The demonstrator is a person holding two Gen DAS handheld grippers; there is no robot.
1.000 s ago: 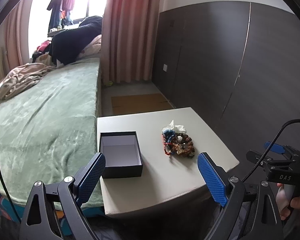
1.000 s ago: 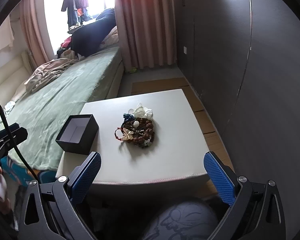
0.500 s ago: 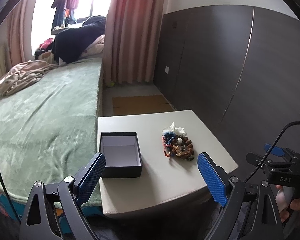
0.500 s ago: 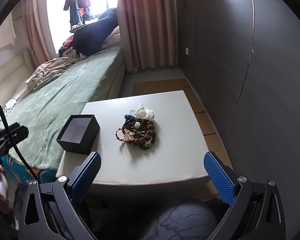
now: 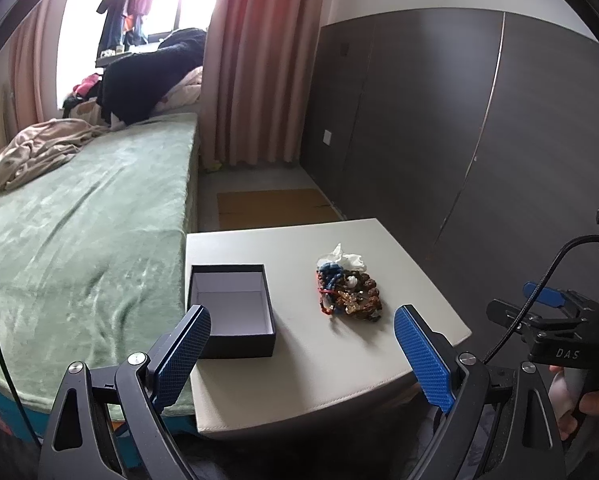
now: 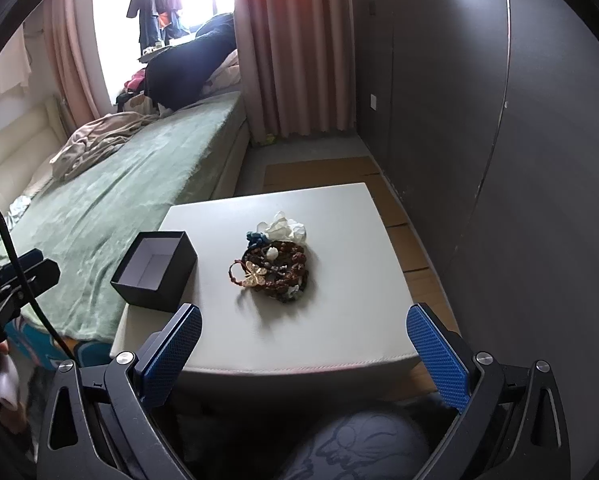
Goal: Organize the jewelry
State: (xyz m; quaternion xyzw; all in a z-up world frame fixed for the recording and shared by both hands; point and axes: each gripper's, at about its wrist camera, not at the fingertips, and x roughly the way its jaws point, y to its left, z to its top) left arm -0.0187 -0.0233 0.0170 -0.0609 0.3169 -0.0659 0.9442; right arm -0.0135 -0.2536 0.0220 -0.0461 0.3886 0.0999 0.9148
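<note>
A tangled pile of beaded jewelry (image 5: 349, 294) lies on a white low table (image 5: 299, 240), with a crumpled white tissue (image 5: 341, 258) at its far side. An open, empty black box (image 5: 231, 314) stands to its left. In the right wrist view the jewelry pile (image 6: 275, 270) sits mid-table, the box (image 6: 155, 270) at the table's left edge. My left gripper (image 5: 301, 350) is open and empty, above the table's near edge. My right gripper (image 6: 303, 354) is open and empty, in front of the table (image 6: 339, 240).
A bed with a green blanket (image 5: 79, 232) adjoins the table's left side. A dark wardrobe wall (image 5: 459, 120) stands to the right. Pink curtains (image 5: 255, 60) and a window are at the back. The right gripper's body (image 5: 555, 332) shows at the left view's right edge.
Both grippers have drifted slightly forward and tilted up a little. The jaws stay open and nothing on the table has moved.
</note>
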